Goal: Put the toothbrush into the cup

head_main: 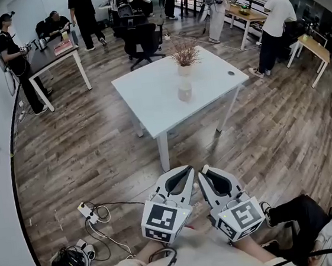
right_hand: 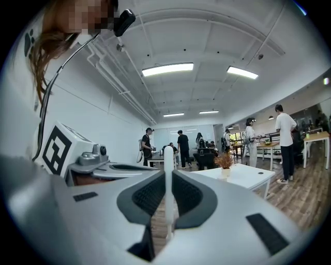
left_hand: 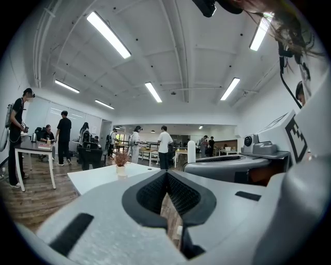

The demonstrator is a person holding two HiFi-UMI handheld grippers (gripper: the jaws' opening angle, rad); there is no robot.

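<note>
Both grippers are held low and close to the person's body, side by side over the wood floor (head_main: 85, 156). The right gripper (right_hand: 169, 172) is clamped on the toothbrush (right_hand: 168, 155), a white stick standing upright between its jaws. The left gripper (left_hand: 166, 173) has its jaws pressed together with nothing in them. The white table (head_main: 150, 95) stands well ahead, carrying a clear cup (head_main: 185, 91) just in front of a dried plant (head_main: 184, 54). A power strip (head_main: 87, 212) lies on the floor to the left. Further back are people at desks, a black chair (head_main: 142, 41), and strip lights (left_hand: 108, 34) overhead.
</note>
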